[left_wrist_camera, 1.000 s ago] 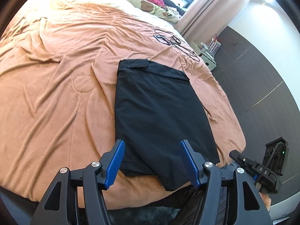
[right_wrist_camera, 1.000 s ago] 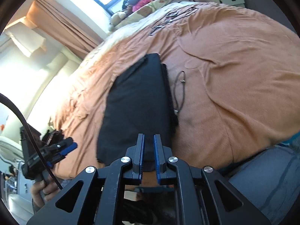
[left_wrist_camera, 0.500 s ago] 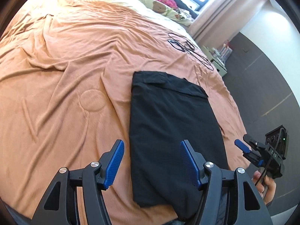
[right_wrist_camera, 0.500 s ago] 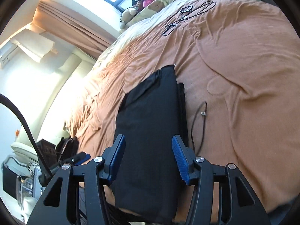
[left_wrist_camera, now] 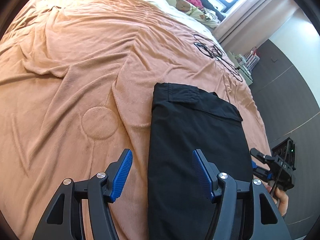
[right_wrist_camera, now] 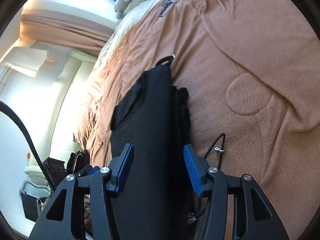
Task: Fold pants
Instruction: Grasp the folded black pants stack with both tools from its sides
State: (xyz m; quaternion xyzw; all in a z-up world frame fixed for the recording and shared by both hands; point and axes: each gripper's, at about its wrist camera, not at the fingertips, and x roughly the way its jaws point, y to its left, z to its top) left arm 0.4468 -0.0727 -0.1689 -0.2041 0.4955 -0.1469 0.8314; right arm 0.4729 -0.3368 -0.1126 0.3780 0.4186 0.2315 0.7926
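With both the left gripper (left_wrist_camera: 162, 175) and right gripper (right_wrist_camera: 159, 168) holding their fingers apart over the black, lengthwise-folded fabric pants (left_wrist_camera: 197, 140) lying between and ahead of them on the bed's orange fleece blanket (left_wrist_camera: 80, 70), a shallow pinch could catch only the top layer and pull the fold open.

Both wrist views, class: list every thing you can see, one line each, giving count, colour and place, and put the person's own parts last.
pants: one, black, folded lengthwise, lying flat on the blanket near the bed's near edge
blanket: one, orange-brown, covering the bed
drawstring: one, black with a metal tip, on the blanket beside the pants
cables: a tangle, black, far side of the blanket
soft toys: several, mixed colours, at the head of the bed
curtain: one, tan, by the window
left gripper: one, black with blue pads, jaws open above the pants
right gripper: one, black with blue pads, jaws open above the pants
hand: one, holding the right gripper
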